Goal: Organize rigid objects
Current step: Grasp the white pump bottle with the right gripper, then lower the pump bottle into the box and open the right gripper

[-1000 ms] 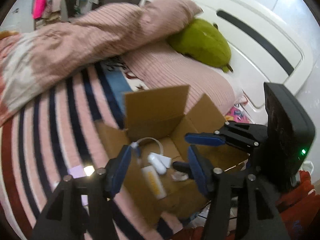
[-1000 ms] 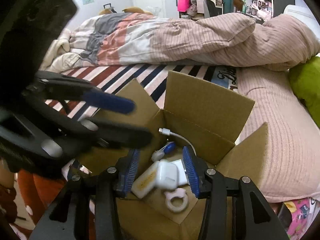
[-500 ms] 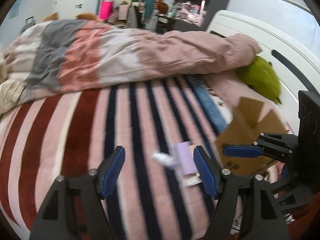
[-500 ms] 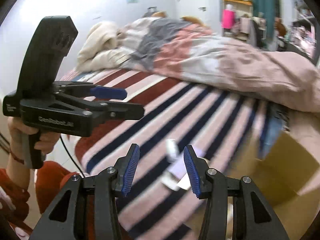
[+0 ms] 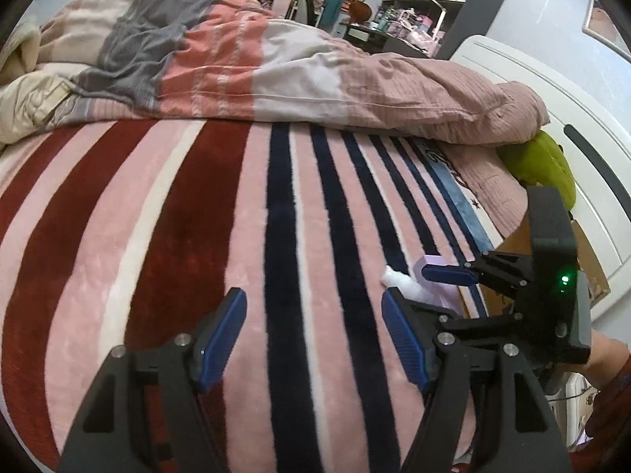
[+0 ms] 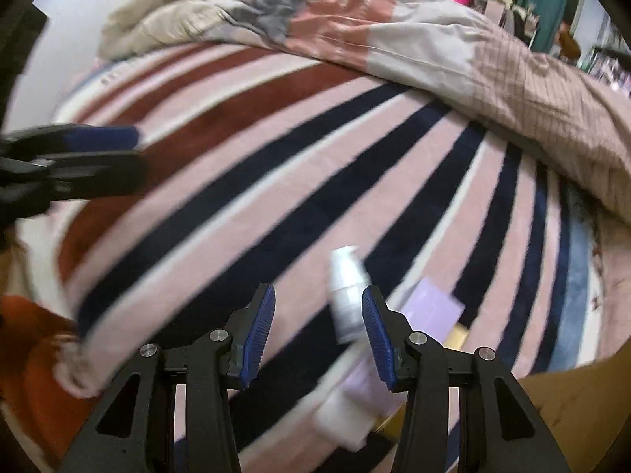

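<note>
Right gripper [image 6: 317, 325]: wide open and empty, low over the bed, its right finger just beside the white bottle [image 6: 347, 295], likely lining up a pick.
Left gripper [image 5: 313, 333]: also spread wide, holding nothing, over bare blanket [image 5: 197, 236] well left of the items.
Lilac box [image 6: 432, 307]: lying flat on the blanket next to the bottle.
Cardboard box [image 6: 583, 406]: at the bed's right edge, the probable destination for the loose pieces.
Duvet [image 5: 276, 59]: bunched at the far side, clear of the work.
</note>
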A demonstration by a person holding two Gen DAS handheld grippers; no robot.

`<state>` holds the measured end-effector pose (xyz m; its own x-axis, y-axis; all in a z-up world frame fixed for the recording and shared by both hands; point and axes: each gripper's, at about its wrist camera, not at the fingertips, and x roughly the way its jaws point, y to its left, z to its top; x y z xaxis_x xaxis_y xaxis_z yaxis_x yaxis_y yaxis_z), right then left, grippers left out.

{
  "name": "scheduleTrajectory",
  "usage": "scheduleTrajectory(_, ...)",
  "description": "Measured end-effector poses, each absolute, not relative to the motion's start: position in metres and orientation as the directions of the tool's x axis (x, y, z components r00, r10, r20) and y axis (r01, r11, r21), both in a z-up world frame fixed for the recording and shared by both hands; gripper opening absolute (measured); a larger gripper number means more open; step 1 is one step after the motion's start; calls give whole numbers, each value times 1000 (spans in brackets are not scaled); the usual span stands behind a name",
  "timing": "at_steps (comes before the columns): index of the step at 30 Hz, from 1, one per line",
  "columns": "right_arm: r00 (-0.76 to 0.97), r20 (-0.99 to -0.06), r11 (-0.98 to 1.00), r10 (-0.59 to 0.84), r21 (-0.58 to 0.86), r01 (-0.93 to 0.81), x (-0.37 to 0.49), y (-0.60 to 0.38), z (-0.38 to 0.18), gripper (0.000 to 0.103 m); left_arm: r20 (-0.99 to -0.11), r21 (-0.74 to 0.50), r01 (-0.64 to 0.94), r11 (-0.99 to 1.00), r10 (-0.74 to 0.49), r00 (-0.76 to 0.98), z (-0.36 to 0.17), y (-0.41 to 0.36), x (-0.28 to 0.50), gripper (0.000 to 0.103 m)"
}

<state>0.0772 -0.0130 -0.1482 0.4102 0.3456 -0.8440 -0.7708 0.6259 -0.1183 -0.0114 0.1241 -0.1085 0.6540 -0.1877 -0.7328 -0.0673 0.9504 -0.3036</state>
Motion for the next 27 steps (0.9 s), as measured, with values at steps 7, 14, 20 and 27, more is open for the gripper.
scheduleTrajectory(7,382,-888,616,258,-154,-773,95,-3,-180,20,-750,-270,-65,961,-167,640,-116,121,-7,68)
scheduleTrajectory(14,360,-874,561,328,-126,-818,73,-3,-169,20,-732,-344,-16,939,-257,631,-112,115,-8,68)
scheduleTrajectory(20,350,-814,492,463,-92,-865,40,-5,-129,20,-686,-395,59,917,-337,645,-89,91,-7,67)
scheduleTrajectory(27,417,-713,474,564,-134,-870,16,-43,-77,20,-604,-459,184,869,-457,653,-45,41,-3,36)
